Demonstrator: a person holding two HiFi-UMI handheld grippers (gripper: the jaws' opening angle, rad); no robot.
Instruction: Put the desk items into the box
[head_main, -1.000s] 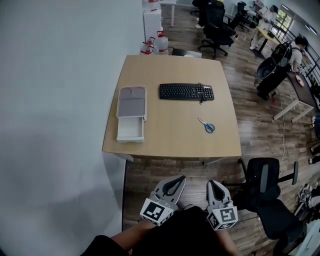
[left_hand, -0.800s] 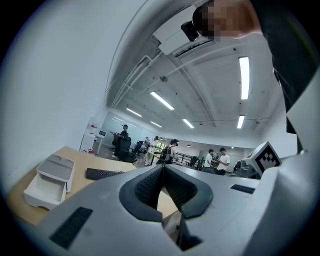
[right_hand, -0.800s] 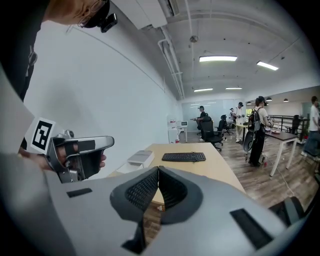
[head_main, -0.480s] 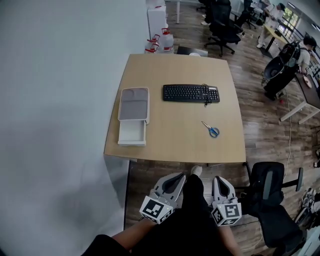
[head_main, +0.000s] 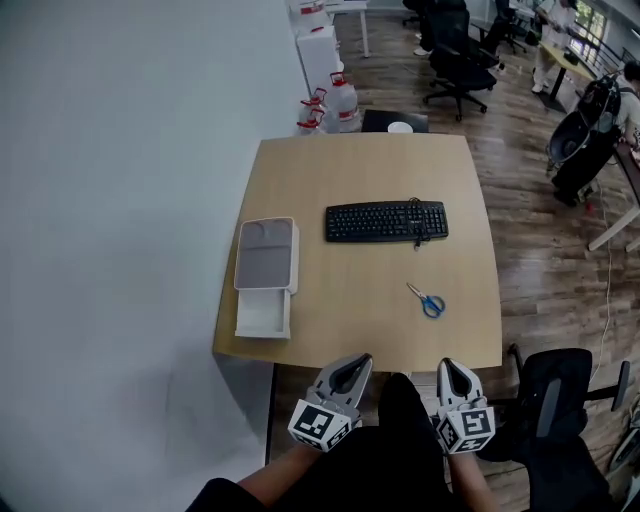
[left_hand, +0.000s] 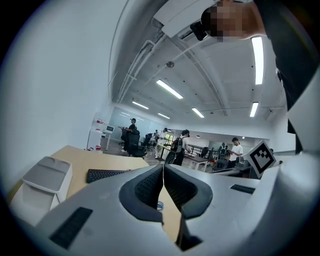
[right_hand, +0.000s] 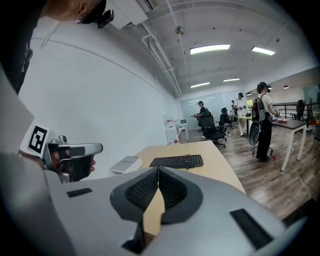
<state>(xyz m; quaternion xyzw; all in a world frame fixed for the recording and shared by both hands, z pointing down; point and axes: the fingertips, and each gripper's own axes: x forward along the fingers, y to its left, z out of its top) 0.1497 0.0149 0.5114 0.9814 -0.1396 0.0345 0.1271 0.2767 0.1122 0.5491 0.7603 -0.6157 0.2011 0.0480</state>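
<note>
On the wooden desk (head_main: 370, 165) lie a black keyboard (head_main: 385, 221), blue-handled scissors (head_main: 427, 301) and, at the left edge, a grey-and-white box (head_main: 266, 274) with its drawer pulled out toward me. The keyboard (right_hand: 177, 161) and the box (right_hand: 126, 164) also show in the right gripper view, the box (left_hand: 46, 176) and keyboard (left_hand: 106, 174) in the left gripper view. My left gripper (head_main: 349, 367) and right gripper (head_main: 451, 371) hang side by side just short of the desk's near edge. Both are shut with nothing between their jaws.
A white wall runs along the desk's left side. A black office chair (head_main: 550, 400) stands at the near right corner. Water jugs (head_main: 340, 100) and a white cabinet (head_main: 320, 52) sit behind the desk. More chairs, desks and people fill the room at the far right.
The view has advanced toward the desk, which now sits lower and closer in the head view. Both grippers stay shut, held together in front of the person.
</note>
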